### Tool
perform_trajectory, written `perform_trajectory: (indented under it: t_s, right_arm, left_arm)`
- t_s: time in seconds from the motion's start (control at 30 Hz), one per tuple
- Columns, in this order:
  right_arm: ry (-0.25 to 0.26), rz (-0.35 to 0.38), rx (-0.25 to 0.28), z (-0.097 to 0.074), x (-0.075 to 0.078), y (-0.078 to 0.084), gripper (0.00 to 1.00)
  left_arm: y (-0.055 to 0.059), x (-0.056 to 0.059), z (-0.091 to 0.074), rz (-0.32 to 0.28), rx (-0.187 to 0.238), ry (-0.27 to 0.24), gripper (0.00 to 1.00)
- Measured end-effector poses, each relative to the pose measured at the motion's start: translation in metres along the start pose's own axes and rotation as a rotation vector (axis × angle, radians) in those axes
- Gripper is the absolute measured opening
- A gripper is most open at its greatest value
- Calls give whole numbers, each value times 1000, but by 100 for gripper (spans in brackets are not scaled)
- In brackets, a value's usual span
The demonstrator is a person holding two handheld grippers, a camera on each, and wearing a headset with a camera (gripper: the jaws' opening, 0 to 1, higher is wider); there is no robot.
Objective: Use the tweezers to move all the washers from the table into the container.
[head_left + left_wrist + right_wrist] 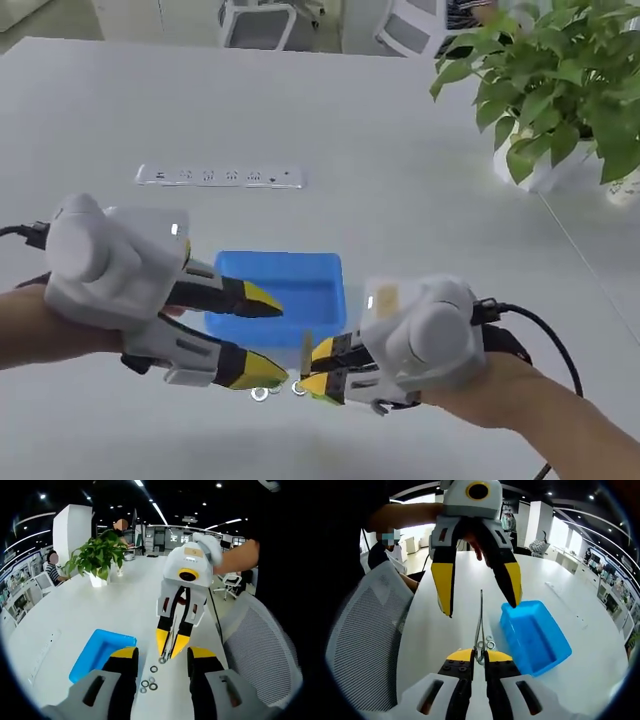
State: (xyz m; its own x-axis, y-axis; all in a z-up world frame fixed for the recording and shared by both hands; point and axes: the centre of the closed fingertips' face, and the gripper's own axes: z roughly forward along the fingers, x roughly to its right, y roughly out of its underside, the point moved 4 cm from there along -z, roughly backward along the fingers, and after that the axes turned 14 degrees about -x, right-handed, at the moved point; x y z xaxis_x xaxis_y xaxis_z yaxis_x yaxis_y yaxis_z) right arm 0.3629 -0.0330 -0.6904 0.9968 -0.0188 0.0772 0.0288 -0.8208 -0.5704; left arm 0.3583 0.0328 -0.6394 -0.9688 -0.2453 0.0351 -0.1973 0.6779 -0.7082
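- Open-plan office with ceiling lights on behind the work. The white counter (400, 150) carries a power strip (220, 177) further back and a potted plant (560, 90) at the far right of the head view.
- A mesh chair (365, 630) stands at the counter edge, seen in both gripper views.
- The blue container (280, 262) sits upright on the counter, just beyond both my grippers.
- My left gripper (275, 337) has its jaws wide apart with nothing between them. In the right gripper view one tip lies over the container's near corner; I cannot tell whether it touches.
- My right gripper (480, 656) has its jaws closed down on the tweezers (480, 625), which run forward from between the jaw tips.
- The washers (148, 684) lie flat on the counter in a small cluster, just beside the container's near side and between my two grippers.
- In the left gripper view the tweezer tips point down at one washer lying slightly apart from the cluster. I cannot tell whether it is pinched.
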Motion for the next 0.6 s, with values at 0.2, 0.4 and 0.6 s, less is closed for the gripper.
perform_trajectory:
  t_s: [0.2,0.4,0.6]
  right_arm:
    - [-3,-23,0,-6,4,-9,9]
    - [2,-30,29,-12,11,-22,9]
    - [9,-41,43,-16,23,-31,9]
  left_arm:
    - [5,-3,-9,-44,15,-45,52]
    - [13,-7,-18,-91,19,-85,62]
    - [20,-11,-26,-127,27,-125,70]
